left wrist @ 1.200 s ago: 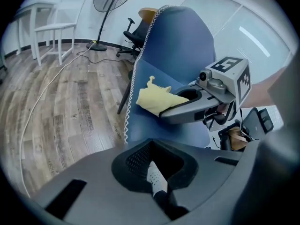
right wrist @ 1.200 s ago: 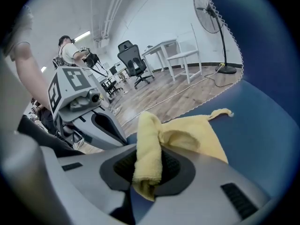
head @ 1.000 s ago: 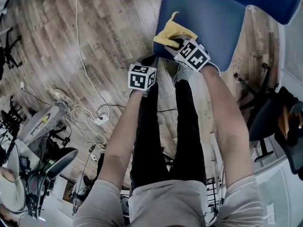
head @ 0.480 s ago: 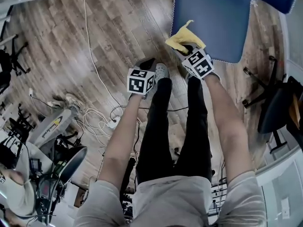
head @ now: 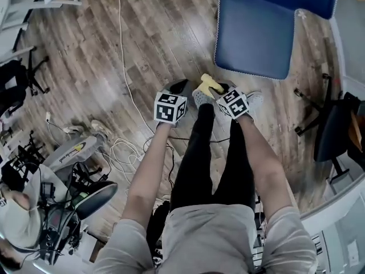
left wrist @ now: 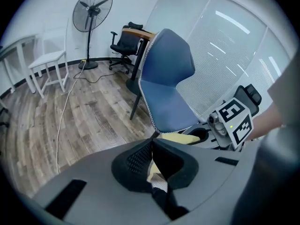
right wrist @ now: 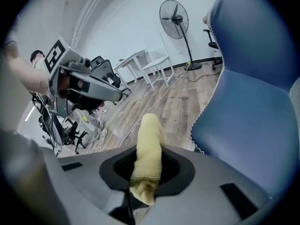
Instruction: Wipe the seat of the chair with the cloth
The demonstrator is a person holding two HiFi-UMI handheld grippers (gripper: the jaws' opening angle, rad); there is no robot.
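right gripper [head: 219,90] pinches the yellow cloth [right wrist: 148,144], off the chair seat [head: 254,36]; left gripper [left wrist: 151,146] closed, empty. press cloth flat, sweep evenly.

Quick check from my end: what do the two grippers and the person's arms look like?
The left gripper and right gripper match: grey moulded bodies, black textured jaws, each carrying a white cube with black square markers. Short light-grey sleeves cover the upper arms.

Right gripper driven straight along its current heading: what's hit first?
Likely the wood floor just left of the chair seat, cloth in the right gripper leading. Depth unclear; it might clip the seat edge.
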